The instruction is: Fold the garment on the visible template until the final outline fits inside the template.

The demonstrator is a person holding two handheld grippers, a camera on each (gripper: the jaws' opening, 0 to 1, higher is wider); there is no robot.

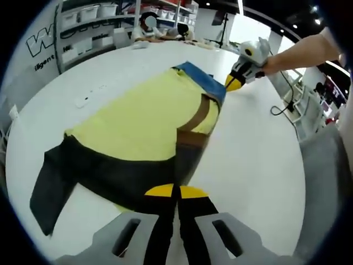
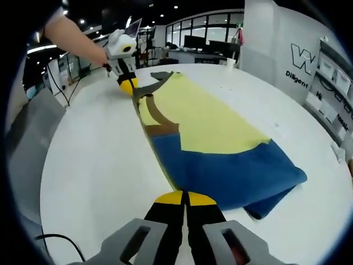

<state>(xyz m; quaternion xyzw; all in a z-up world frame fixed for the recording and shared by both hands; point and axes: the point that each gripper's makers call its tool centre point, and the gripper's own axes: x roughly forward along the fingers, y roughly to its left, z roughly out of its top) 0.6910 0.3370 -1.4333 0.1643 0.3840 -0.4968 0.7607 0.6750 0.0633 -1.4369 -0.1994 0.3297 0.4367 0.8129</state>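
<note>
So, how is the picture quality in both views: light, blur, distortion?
Left gripper view: even bright light, the white table curves from fisheye distortion, the garment near the left gripper looks slightly blurred. Right gripper view: the garment is sharp, with a soft shadow under its blue end beside the right gripper; the background is dim.
</note>
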